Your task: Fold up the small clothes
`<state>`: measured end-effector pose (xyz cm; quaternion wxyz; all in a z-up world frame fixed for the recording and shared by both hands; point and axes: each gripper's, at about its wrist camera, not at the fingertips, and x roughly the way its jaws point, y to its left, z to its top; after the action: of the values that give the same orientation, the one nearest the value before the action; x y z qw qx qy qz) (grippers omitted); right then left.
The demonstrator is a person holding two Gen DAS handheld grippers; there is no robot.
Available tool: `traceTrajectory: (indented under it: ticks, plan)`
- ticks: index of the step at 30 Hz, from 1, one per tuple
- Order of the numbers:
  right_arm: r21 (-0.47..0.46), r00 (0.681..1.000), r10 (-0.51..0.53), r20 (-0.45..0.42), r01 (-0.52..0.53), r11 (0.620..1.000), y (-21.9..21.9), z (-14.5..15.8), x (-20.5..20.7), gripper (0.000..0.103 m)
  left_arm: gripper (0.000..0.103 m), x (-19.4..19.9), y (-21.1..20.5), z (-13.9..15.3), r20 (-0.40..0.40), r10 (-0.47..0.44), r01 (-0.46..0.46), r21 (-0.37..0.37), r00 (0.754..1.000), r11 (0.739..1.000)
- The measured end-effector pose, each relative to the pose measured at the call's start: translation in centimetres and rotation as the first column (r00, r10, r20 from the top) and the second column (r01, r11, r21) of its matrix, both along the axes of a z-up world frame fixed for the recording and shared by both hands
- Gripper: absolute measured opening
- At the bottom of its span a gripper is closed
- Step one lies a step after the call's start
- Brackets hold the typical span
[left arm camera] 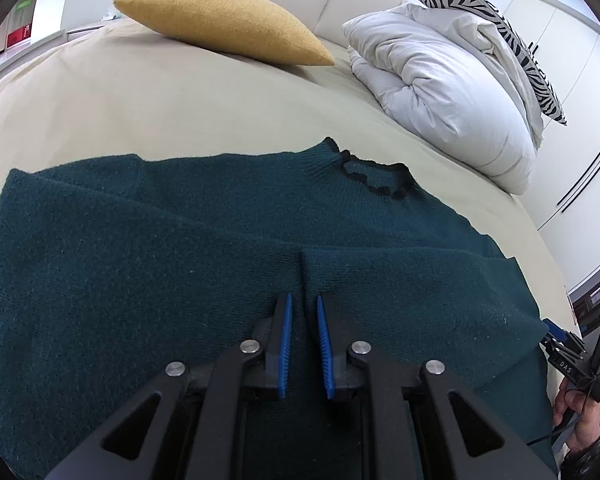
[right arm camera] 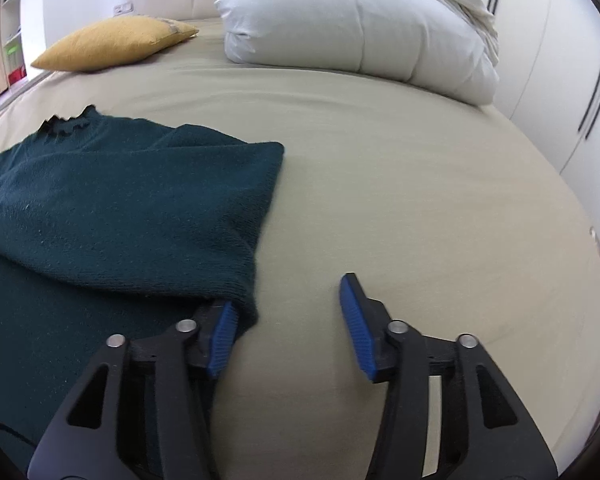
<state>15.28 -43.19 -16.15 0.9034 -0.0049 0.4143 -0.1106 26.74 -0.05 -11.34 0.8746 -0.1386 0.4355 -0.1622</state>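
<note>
A dark green knitted sweater (left arm camera: 220,240) lies spread on a beige bed sheet (right arm camera: 400,200), both sleeves already folded across its body, the frilled collar (left arm camera: 364,176) pointing toward the headboard at 12 o'clock. A mustard cushion (left arm camera: 220,20) and a bundled white duvet (left arm camera: 440,92) sit well apart from it, at 11 and 1 o'clock.

The left gripper (left arm camera: 302,304) hovers over the middle of the garment, where the two sleeve edges meet, its blue pads nearly together with only a narrow slit between them; whether any knit is pinched there cannot be told.

The right gripper (right arm camera: 288,308) stands at the sweater's right border, at about 3 o'clock from the left one. Its jaws are spread apart with bare sheet between them; the folded sleeve's edge (right arm camera: 244,300) drapes over the left finger (right arm camera: 220,340), unclamped.

The knit looks soft, limp and fairly thick, light enough to lift yet likely to sag and slide out of its fold. The hem corners, nearest the person, seem the surest holds for carrying the bottom up toward the collar.
</note>
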Motion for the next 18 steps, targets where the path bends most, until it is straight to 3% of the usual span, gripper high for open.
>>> traceTrajectory:
  ticks: [7,10,12,13,15,16,18]
  plan:
    - [-0.009,0.999,0.016,-0.028,-0.016,1.0,0.4,2.9,-2.0,0.057,0.016,0.0,0.4,-0.2,0.004,-0.001,0.001,-0.025,1.0,1.0]
    - [-0.042,0.987,-0.01,-0.158,0.004,0.999,0.8,3.3,-1.7,0.058,0.016,0.0,0.5,-0.3,0.004,-0.002,0.002,-0.029,1.0,1.0]
    - [-0.076,0.989,-0.081,-0.124,0.072,0.994,0.4,4.5,-2.0,0.058,0.017,0.0,0.5,-0.3,0.005,-0.002,0.002,-0.028,1.0,1.0]
    - [-0.026,0.99,-0.105,-0.091,0.103,0.994,-0.1,5.3,-2.1,0.059,0.017,0.0,0.5,-0.2,0.007,-0.001,0.001,-0.025,1.0,1.0]
    - [0.247,0.995,-0.078,0.057,0.061,0.967,-1.1,7.3,-2.4,0.059,0.017,0.1,0.5,-0.3,0.003,-0.003,0.003,-0.03,1.0,1.0]
    - [0.386,0.99,-0.035,0.14,-0.022,0.922,-1.3,7.8,-2.4,0.059,0.017,0.0,0.5,-0.3,0.003,-0.002,0.002,-0.031,1.0,1.0]
    - [0.532,0.976,0.026,0.217,-0.141,0.835,-1.1,7.4,-1.4,0.056,0.017,0.0,0.5,-0.3,0.005,-0.003,0.003,-0.028,1.0,1.0]
